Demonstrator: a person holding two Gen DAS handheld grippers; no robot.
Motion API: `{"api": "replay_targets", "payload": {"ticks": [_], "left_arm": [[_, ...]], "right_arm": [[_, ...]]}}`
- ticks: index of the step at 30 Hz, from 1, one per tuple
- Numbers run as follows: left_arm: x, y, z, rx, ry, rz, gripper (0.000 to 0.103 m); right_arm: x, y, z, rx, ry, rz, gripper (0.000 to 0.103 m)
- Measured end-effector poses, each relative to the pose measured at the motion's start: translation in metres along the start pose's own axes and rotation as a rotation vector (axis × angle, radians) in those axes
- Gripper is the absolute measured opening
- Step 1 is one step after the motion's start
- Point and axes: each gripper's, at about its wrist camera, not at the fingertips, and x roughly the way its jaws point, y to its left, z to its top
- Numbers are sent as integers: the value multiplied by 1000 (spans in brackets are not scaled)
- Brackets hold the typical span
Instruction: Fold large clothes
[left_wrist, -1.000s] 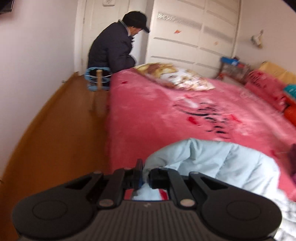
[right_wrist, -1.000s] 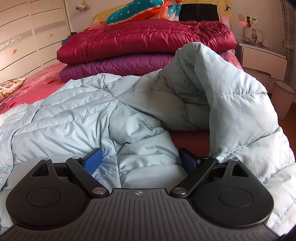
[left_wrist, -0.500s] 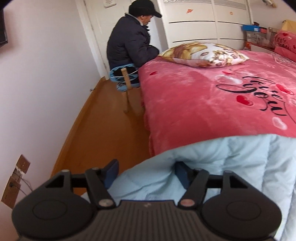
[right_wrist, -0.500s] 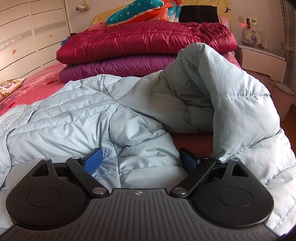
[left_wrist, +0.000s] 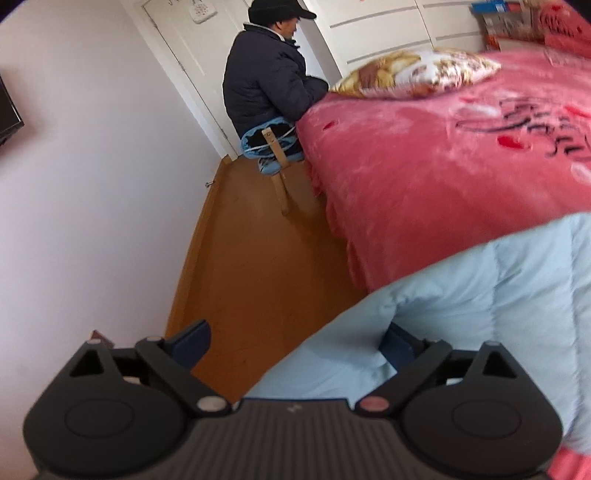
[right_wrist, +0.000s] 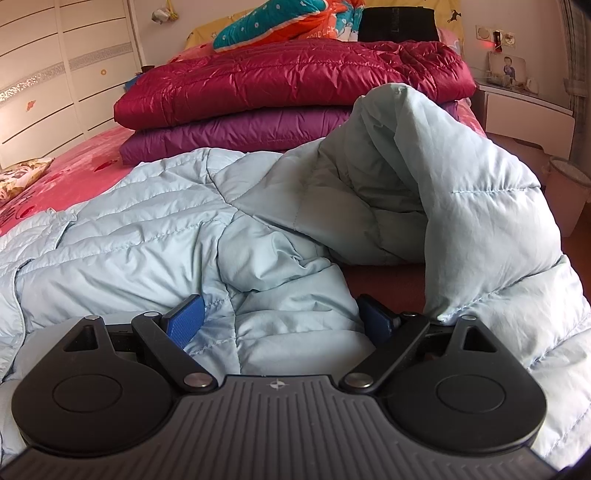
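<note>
The pale blue jacket (right_wrist: 147, 243) lies rumpled across the bed (left_wrist: 424, 177), one part heaped up. Left gripper (left_wrist: 295, 339) and right gripper (right_wrist: 280, 314) stand spread around its puffy folds. It looks light, soft and slippery; best pinched at a quilted seam.

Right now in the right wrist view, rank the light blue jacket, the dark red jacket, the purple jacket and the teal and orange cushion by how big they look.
1. light blue jacket, though it lies nearest the camera
2. dark red jacket
3. purple jacket, partly hidden, so unsure against the red
4. teal and orange cushion
</note>
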Motion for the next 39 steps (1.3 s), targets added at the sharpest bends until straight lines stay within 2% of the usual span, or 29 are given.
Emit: {"api": "replay_targets", "payload": {"ticks": [6, 10, 14, 17, 21, 25, 29, 34, 39], "left_arm": [[4, 13, -14, 68, 65, 19, 100], [5, 30, -25, 85, 99, 94, 100], [4, 56, -34, 20, 119, 137, 98], [-15, 64, -37, -21, 82, 103, 96], [-56, 60, -41, -66, -12, -11, 94], [-113, 35, -44, -76, -135, -186, 94], [-165, 1, -52, -44, -211, -368, 94], [-219, -45, -71, 34, -239, -571, 94], [-258, -82, -104, 132, -207, -719, 94]], "right_arm": [[1, 1, 0, 7, 2, 5, 103], [1, 1, 1, 11, 5, 15, 103], [1, 1, 1, 16, 8, 26, 103], [0, 2, 1, 17, 13, 33, 103], [-4, 0, 2, 21, 28, 55, 103], [-15, -6, 1, 27, 32, 86, 103], [-35, -21, -4, 47, 19, 112, 103], [-60, -49, -6, 90, -4, 117, 103], [-84, -102, 3, 178, -126, -33, 103]]}}
